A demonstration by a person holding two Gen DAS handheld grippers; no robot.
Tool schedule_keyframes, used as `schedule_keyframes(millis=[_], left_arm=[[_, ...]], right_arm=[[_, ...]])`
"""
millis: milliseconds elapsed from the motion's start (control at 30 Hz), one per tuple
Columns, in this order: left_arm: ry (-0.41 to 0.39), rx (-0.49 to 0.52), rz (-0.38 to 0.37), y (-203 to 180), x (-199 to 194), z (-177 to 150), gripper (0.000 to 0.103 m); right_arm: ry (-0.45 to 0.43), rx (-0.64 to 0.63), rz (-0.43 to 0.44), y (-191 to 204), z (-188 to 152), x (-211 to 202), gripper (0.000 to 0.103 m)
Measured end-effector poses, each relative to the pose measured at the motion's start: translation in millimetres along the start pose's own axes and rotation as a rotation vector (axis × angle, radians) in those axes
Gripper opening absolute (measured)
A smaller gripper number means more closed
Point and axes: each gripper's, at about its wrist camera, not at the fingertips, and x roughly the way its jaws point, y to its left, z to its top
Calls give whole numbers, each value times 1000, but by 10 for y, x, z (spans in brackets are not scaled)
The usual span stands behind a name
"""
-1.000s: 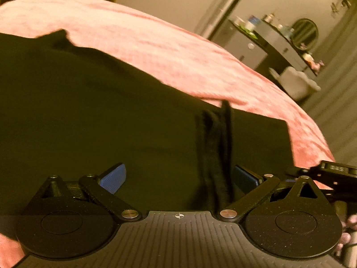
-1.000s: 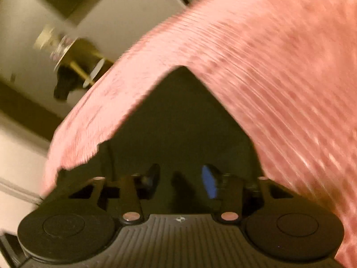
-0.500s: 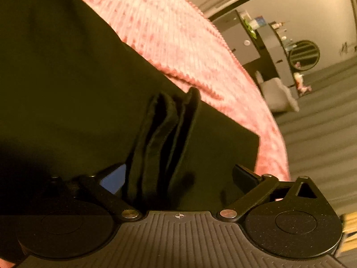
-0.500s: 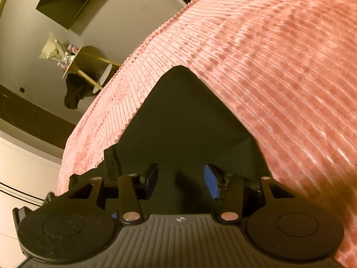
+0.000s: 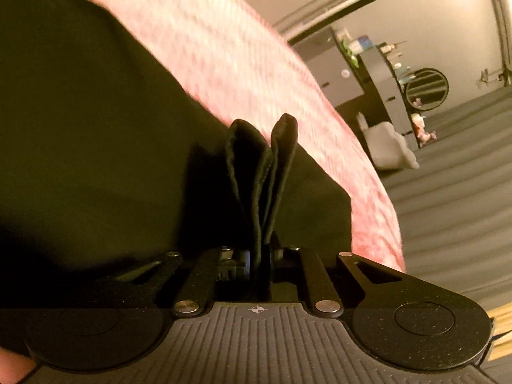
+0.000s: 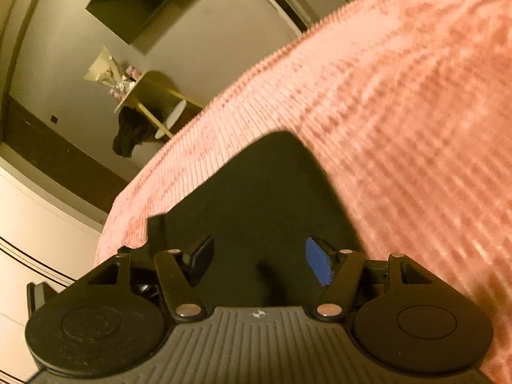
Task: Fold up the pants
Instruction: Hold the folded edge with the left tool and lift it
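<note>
On the pink ribbed bedspread lay the black fabric pants; my left gripper pinched their bunched edge, right gripper gaped empty above them. Next, I judged: grasp, lift, fold.

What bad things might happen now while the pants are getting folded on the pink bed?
1. The left gripper pinches only a narrow bunched ridge of the black pants; lifting might let the layers slip out.
2. The right gripper is open over the cloth, its fingers holding nothing, so one-sided pulling could skew the fold.
3. The pants lie close to the edge of the pink bedspread; a tug might drag them off.
</note>
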Motion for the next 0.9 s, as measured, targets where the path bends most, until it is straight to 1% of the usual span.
schedule_keyframes(millis=[33, 100, 167, 233, 300, 333, 367, 400, 433, 500, 533, 600, 633, 667, 733, 800, 867, 900], left_arm=[[-14, 10, 17, 41, -110, 24, 11], [-57, 19, 56, 170, -358, 76, 12], [-114, 28, 119, 300, -574, 126, 12], [-164, 44, 202, 397, -715, 165, 13], [-196, 58, 276, 467, -765, 163, 18], [-191, 58, 294, 484, -750, 164, 28], [-186, 57, 301, 491, -733, 157, 37], [-183, 59, 306, 485, -698, 153, 42], [-176, 63, 307, 474, -662, 156, 47], [-171, 52, 305, 484, -616, 167, 47], [-169, 39, 302, 502, -596, 177, 47], [-178, 6, 286, 579, -608, 202, 45], [-183, -6, 280, 588, -618, 223, 38], [-189, -9, 283, 602, -625, 237, 27], [-189, -14, 276, 646, -598, 237, 25], [-193, -39, 262, 680, -584, 254, 25], [-199, -54, 248, 733, -619, 241, 27], [-203, -61, 240, 753, -631, 236, 27]], right_arm=[[-4, -4, -5, 16, 8, -12, 64], [12, -48, -21, 102, 2, 22, 60], [49, -107, -44, 230, -29, 131, 43], [100, -156, -52, 363, -83, 299, 37], [150, -203, -67, 498, -158, 478, 35], [164, -249, -106, 583, -204, 558, 34], [173, -304, -161, 660, -245, 629, 33], [185, -351, -203, 730, -276, 694, 33], [184, -373, -216, 773, -290, 723, 31], [176, -390, -205, 820, -272, 758, 29], [172, -396, -203, 848, -259, 784, 26], [163, -417, -214, 890, -249, 877, 25], [158, -431, -222, 910, -255, 943, 25], [153, -443, -227, 921, -255, 1014, 25], [139, -458, -245, 938, -265, 1163, 25], [109, -462, -266, 941, -267, 1293, 26], [71, -490, -264, 969, -305, 1362, 31], [59, -506, -266, 983, -333, 1381, 33]])
